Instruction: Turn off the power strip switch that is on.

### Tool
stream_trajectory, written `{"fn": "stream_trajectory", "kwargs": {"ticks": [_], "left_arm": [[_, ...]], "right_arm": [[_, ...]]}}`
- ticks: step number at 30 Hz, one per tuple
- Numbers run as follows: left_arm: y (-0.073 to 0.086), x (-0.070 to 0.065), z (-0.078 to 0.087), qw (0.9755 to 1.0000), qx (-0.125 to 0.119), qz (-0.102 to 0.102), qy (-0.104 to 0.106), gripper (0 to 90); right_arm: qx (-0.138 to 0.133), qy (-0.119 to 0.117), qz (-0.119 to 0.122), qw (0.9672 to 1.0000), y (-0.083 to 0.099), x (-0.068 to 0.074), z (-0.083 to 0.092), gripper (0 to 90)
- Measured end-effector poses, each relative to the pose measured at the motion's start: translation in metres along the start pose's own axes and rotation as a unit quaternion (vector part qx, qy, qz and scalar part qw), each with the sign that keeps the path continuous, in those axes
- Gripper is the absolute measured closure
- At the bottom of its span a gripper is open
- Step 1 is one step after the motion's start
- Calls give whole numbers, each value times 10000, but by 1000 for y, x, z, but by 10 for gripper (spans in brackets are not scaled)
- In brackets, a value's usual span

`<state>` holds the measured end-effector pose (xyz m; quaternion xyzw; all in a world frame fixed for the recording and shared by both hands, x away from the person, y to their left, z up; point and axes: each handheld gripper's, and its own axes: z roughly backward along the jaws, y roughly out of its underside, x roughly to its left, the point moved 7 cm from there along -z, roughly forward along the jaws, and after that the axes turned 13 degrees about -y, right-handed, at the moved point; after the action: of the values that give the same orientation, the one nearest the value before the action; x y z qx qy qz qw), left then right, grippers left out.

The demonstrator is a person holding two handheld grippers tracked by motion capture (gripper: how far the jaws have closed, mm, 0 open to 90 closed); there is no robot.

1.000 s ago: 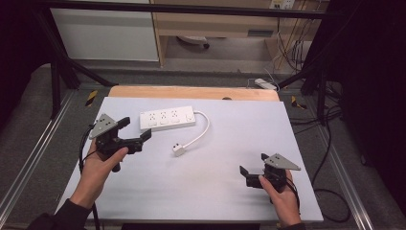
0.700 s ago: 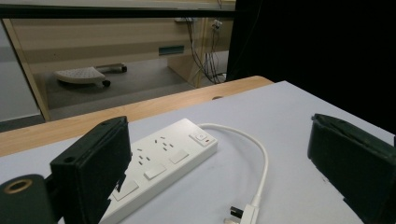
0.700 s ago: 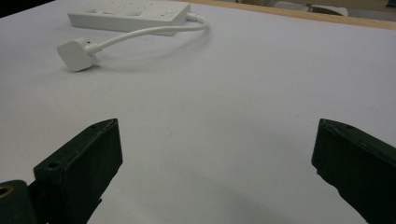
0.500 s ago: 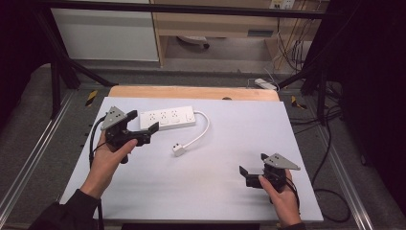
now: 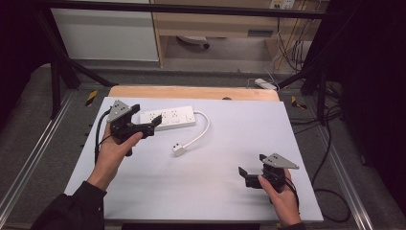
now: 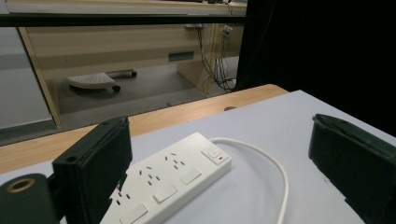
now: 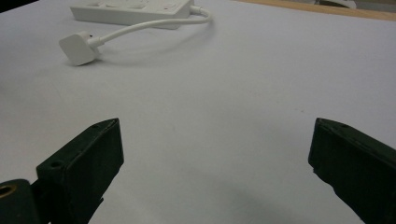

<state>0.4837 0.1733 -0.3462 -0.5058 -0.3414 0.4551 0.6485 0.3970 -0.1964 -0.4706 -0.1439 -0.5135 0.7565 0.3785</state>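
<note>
At the near right edge, the right gripper (image 5: 245, 176) is being held low over the white table (image 5: 230, 143), its jaws spread wide with nothing between them. The plug (image 5: 179, 150) is lying mid-table, its cable (image 5: 201, 134) curving back to the power strip (image 5: 167, 118) at the far left. The left gripper (image 5: 149, 126) is being held at the strip's near end, jaws spread wide, the strip not yet gripped. Judged from this, the work is only being started: nothing is being held, and the grasp is outstanding. Beyond the table's wooden far edge (image 5: 191, 92), grey floor, a cabinet (image 5: 105, 33) and hanging wires (image 5: 287, 28) are being observed.
</note>
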Motion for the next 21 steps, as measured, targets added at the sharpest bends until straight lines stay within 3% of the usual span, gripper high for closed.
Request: {"fn": "stream_trajectory", "kwargs": {"ticks": [7, 10, 21], "left_arm": [[-3, 0, -10, 10000, 26, 34, -3, 63], [-3, 1, -16, 10000, 22, -61, -34, 62], [-6, 5, -34, 9999, -30, -119, -108, 50]], "right_arm": [[5, 45, -25, 10000, 0, -2, 0, 47], [0, 40, -55, 10000, 0, -2, 0, 47], [23, -62, -45, 10000, 1, 1, -1, 29]]}}
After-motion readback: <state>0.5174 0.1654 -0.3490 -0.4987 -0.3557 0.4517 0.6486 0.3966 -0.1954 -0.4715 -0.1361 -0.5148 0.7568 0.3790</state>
